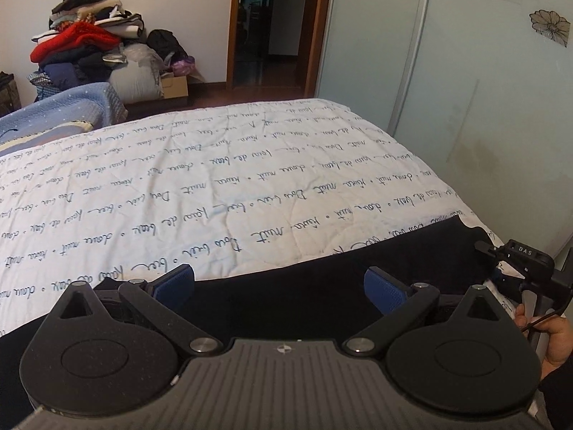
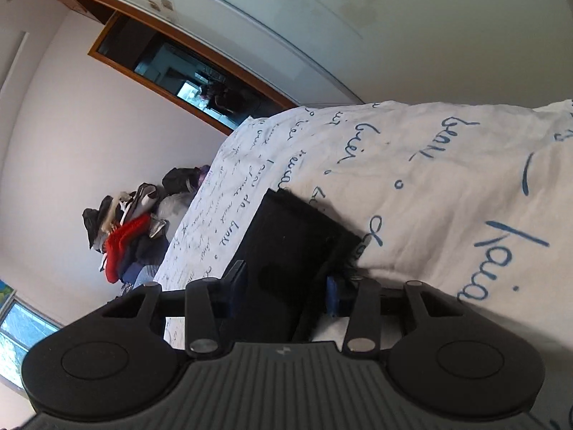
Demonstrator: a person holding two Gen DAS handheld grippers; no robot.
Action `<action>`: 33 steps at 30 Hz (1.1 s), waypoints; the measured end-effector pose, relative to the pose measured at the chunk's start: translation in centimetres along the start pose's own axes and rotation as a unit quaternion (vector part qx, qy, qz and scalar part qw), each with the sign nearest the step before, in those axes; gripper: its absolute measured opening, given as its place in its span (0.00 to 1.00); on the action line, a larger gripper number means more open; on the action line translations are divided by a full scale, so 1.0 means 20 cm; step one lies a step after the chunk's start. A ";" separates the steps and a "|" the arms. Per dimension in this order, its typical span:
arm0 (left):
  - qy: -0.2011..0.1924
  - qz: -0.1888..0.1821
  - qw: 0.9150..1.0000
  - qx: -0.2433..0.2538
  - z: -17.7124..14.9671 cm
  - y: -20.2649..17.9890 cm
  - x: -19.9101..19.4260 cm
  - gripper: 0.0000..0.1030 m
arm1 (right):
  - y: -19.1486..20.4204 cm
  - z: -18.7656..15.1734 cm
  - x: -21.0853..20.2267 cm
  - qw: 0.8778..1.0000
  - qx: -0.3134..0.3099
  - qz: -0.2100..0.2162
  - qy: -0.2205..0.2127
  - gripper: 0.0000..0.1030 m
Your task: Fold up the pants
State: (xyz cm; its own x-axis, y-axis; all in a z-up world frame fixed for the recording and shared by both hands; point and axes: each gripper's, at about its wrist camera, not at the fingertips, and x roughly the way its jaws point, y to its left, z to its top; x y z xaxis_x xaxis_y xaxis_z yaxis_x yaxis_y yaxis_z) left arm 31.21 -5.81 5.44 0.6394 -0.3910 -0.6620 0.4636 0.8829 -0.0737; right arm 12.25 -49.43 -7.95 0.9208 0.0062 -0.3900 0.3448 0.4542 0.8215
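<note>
Black pants (image 1: 286, 279) lie along the near edge of a bed with a white quilt (image 1: 215, 179) printed with blue script. My left gripper (image 1: 279, 286) is open, its blue pads (image 1: 179, 279) spread wide just above the dark cloth. The right gripper shows at the far right of the left wrist view (image 1: 523, 261), at the pants' right end. In the right wrist view, which is rolled sideways, my right gripper (image 2: 286, 286) is open with the black pants (image 2: 293, 236) lying between its fingers; whether the pads touch the cloth I cannot tell.
A heap of clothes (image 1: 86, 43) and a cardboard box (image 1: 175, 86) stand by the far wall. A blue blanket (image 1: 61, 107) lies at the bed's far left. A frosted sliding wardrobe (image 1: 465, 107) runs along the right, beside a dark doorway (image 1: 268, 28).
</note>
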 end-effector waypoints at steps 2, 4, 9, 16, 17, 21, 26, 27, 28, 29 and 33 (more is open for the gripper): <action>0.005 -0.005 1.000 0.004 0.03 -0.04 0.03 0.99 | -0.02 0.01 0.00 1.000 0.019 0.005 -0.015 0.40; 0.006 -0.013 1.000 0.012 0.07 -0.09 0.05 0.99 | -0.02 0.01 0.02 1.000 0.008 0.004 -0.020 0.23; 0.017 -0.052 0.998 0.034 0.20 -0.27 0.18 0.99 | -0.05 -0.01 0.01 1.000 -0.005 0.020 -0.020 0.08; 0.175 -0.231 0.956 -0.052 0.47 -0.75 0.73 1.00 | 0.21 -0.04 -0.09 0.978 -0.202 0.003 -0.041 0.09; 0.203 -0.241 0.947 -0.057 0.49 -0.84 0.82 0.99 | 0.24 -0.05 -0.10 0.974 -0.223 0.005 -0.045 0.08; 0.235 -0.227 0.945 0.019 0.48 -1.24 1.01 0.99 | 0.28 -0.08 -0.11 0.965 -0.260 0.007 -0.047 0.08; 0.262 -0.160 0.935 0.180 0.38 -1.55 1.14 0.98 | 0.35 -0.12 -0.12 0.944 -0.327 -0.006 -0.042 0.09; 0.259 -0.144 0.933 0.206 0.37 -1.57 1.15 0.99 | 0.36 -0.13 -0.12 0.939 -0.342 -0.009 -0.042 0.09; 0.257 -0.130 0.929 0.231 0.35 -1.60 1.18 0.99 | 0.37 -0.14 -0.12 0.934 -0.354 -0.011 -0.044 0.09; 0.261 -0.113 0.926 0.249 0.33 -1.62 1.21 0.99 | 0.38 -0.16 -0.12 0.930 -0.365 -0.014 -0.045 0.09; 0.275 -0.078 0.914 0.288 0.27 -1.62 1.29 0.91 | 0.44 -0.20 -0.11 0.910 -0.412 -0.025 -0.046 0.09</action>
State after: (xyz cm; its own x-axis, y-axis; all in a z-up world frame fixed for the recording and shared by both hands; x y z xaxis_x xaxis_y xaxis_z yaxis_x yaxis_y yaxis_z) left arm 36.07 -45.98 -5.19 0.2073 -0.1704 -0.9633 0.8700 0.4824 0.1019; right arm 12.53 -41.86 -1.65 0.9318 -0.0902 -0.3516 0.1683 0.9656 0.1983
